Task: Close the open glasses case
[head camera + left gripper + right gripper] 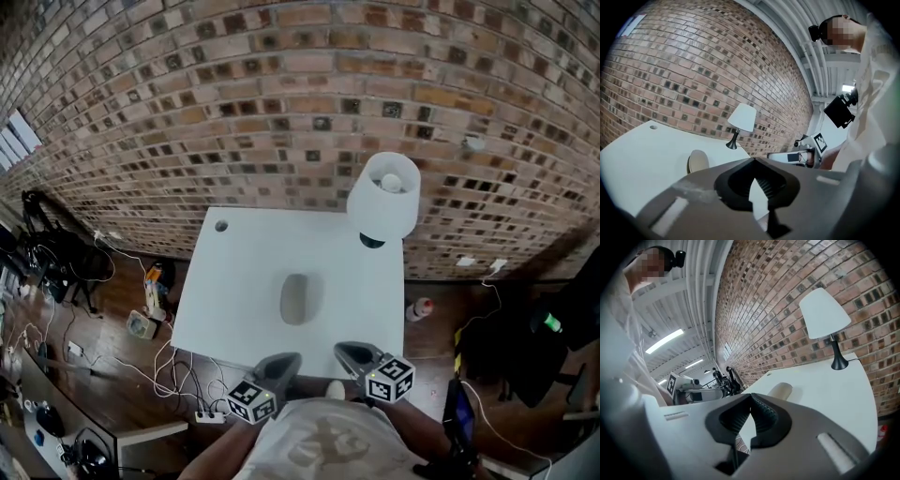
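A grey oval glasses case (296, 298) lies near the middle of the white table (234, 300), and its lid looks down. The left gripper view shows the case (697, 161) ahead to the left; the right gripper view shows the case (780, 391) just past the jaws. Both grippers hang at the table's near edge, close to the person's body and well short of the case. My left gripper (287, 360) (753, 160) is shut with nothing in it. My right gripper (343, 350) (751, 394) is shut and empty as well.
A white-shaded lamp (384, 197) stands on the table's far right corner against the brick wall (281, 94). A cable hole (221, 226) sits at the far left corner. Cables and a power strip (208, 415) lie on the floor at left, a bottle (419, 307) at right.
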Motion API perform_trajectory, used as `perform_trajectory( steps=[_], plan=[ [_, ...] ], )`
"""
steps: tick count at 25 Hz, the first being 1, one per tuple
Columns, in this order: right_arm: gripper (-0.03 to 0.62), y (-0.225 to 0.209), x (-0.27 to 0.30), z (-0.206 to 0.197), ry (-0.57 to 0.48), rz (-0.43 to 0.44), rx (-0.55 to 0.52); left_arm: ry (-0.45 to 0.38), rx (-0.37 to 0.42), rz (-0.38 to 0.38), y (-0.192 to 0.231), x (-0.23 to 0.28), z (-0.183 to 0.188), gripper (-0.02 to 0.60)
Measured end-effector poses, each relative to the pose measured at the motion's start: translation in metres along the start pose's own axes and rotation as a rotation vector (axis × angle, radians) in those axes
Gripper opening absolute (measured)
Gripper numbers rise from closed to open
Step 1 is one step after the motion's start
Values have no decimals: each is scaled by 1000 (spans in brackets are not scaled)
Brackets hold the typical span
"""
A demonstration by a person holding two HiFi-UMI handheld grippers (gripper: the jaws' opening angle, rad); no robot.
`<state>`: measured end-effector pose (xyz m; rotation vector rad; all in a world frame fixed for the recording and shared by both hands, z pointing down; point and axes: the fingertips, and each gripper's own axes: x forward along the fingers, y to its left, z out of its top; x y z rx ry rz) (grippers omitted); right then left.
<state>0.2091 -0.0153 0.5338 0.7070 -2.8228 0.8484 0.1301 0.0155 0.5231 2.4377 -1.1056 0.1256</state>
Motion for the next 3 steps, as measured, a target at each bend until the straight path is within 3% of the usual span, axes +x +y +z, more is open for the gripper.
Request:
perform_trajectory(
  steps=[3],
  plan=[
    [8, 2, -5, -4, 2, 6, 4, 2, -7, 15, -2, -1, -4, 6]
  ],
)
